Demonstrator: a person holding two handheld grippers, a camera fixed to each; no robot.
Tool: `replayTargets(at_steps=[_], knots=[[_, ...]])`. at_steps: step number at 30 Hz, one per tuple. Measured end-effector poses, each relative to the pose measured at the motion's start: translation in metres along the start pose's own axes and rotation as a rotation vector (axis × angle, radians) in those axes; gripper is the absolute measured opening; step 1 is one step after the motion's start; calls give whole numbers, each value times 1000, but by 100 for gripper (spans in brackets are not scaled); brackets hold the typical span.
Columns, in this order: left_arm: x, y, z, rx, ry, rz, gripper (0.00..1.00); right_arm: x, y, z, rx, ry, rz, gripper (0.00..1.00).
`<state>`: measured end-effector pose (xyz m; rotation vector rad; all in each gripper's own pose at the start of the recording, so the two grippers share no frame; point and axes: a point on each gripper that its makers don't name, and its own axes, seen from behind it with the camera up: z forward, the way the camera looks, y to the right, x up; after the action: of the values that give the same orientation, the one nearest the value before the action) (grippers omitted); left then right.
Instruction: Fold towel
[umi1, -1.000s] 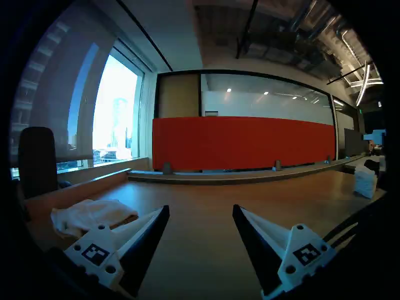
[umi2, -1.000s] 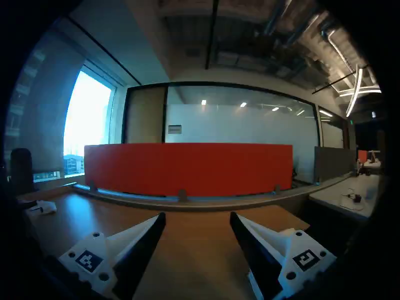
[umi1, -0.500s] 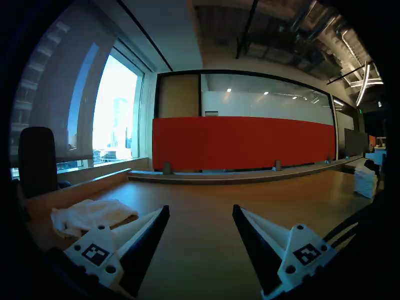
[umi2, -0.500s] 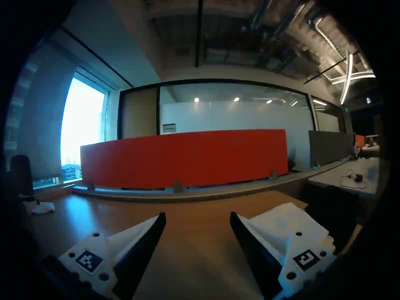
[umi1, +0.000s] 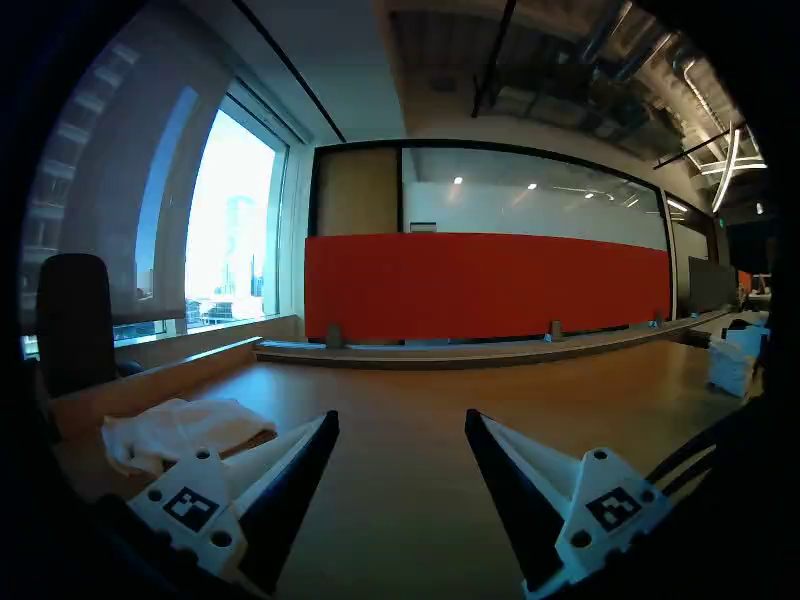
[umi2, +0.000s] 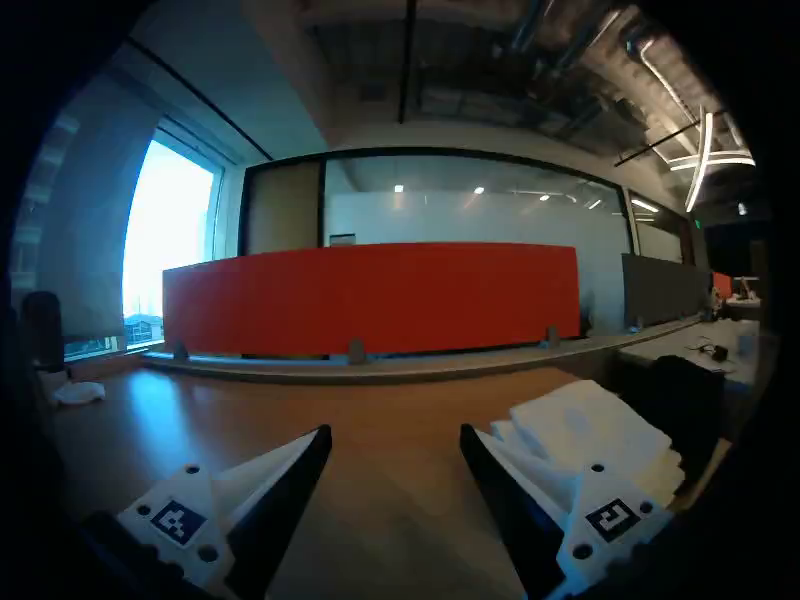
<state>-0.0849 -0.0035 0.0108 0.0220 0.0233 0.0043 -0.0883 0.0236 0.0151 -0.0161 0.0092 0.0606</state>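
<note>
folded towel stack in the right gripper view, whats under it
The folded towel stack rests on the wooden table, near its right edge. Its near lower part is covered by a finger of the right tongs, so contact there is hidden.

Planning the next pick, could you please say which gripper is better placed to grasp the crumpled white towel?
Probably left: the crumpled white towel lies close beside the open left gripper; from the right gripper it sits far off.
</note>
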Motion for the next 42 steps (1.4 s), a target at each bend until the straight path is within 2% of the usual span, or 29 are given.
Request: replayTargets(at_steps=[15,42], knots=[[0,0,0,0,0,0,93,-3,-6,-4,2,20,-37,99],[0,0,0,0,0,0,94,-2,-11,-14,6,18,-34,99]])
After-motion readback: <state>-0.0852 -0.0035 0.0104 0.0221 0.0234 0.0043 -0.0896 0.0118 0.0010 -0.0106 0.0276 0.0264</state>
